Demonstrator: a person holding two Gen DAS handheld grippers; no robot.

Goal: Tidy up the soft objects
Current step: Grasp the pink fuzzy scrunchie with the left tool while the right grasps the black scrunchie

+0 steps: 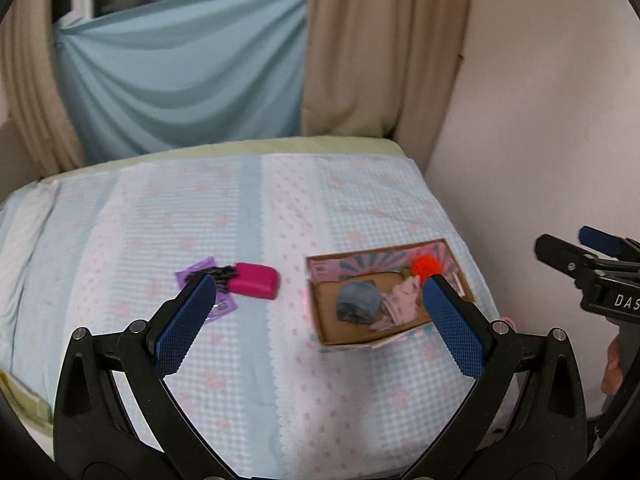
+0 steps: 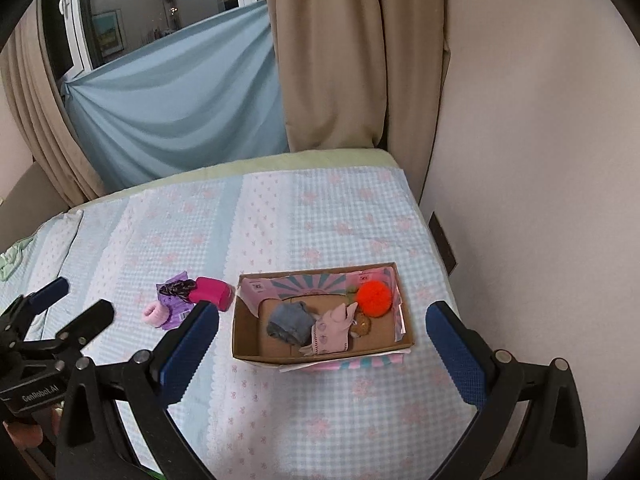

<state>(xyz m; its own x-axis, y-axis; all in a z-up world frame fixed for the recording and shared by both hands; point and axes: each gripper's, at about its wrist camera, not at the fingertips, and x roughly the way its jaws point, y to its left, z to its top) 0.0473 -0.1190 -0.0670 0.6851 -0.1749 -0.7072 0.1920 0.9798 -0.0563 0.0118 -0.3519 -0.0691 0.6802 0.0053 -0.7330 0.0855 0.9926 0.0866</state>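
Roughly halfway, I'd say. The cardboard box (image 2: pixel 320 344) just ahead of my right gripper (image 2: pixel 322 330) already holds a grey cloth bundle (image 2: pixel 290 322), a pink patterned cloth (image 2: pixel 332 330), an orange pom-pom (image 2: pixel 373 299) and something small and brown, maybe a cookie-shaped toy. Left of the box, ahead of my left gripper (image 1: pixel 316 312), a magenta block (image 2: pixel 211 294), pink scrunchie (image 2: pixel 155 314), purple packet (image 2: pixel 176 304) and black hair tie (image 2: pixel 176 289) wait. Both grippers are wide apart, empty.

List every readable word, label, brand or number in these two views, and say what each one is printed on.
"GenRobot.AI": on the body of the left gripper, seen in the right wrist view.
"DAS", cut off at the frame edge: on the body of the right gripper, seen in the left wrist view.
White stickers inside the cardboard box: too small to read.
Print on the purple packet: too blurred to read.
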